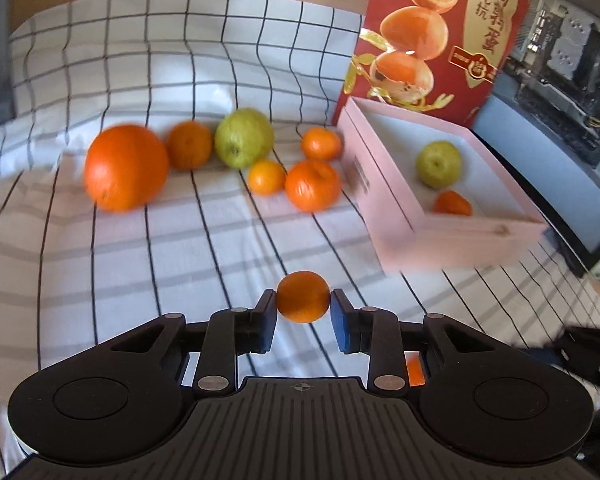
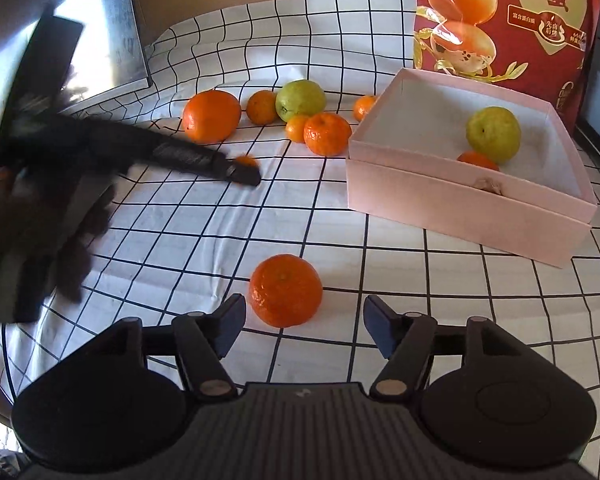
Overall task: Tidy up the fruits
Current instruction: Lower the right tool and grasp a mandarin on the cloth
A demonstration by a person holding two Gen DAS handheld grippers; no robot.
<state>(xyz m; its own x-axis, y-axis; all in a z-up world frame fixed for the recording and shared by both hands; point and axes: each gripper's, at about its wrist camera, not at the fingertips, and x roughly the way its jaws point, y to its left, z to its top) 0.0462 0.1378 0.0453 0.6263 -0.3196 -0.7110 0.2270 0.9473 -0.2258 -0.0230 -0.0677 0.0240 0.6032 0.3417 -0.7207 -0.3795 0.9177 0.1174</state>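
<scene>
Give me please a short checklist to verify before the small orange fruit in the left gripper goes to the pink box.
1. Left gripper closed on the small round orange mandarin: ok.
2. Mandarin lifted off the checked white cloth: cannot tell.
3. Free space inside the open pink cardboard box, beside the green pear and the orange fruit: ok.
4. Right gripper open, not holding the larger orange mandarin: ok.
5. Path to the box free of loose fruit: ok.

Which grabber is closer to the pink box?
Probably the right. The right gripper sits open just in front of the pink box, with a mandarin before it. The left gripper, holding a small orange, is farther left.
</scene>
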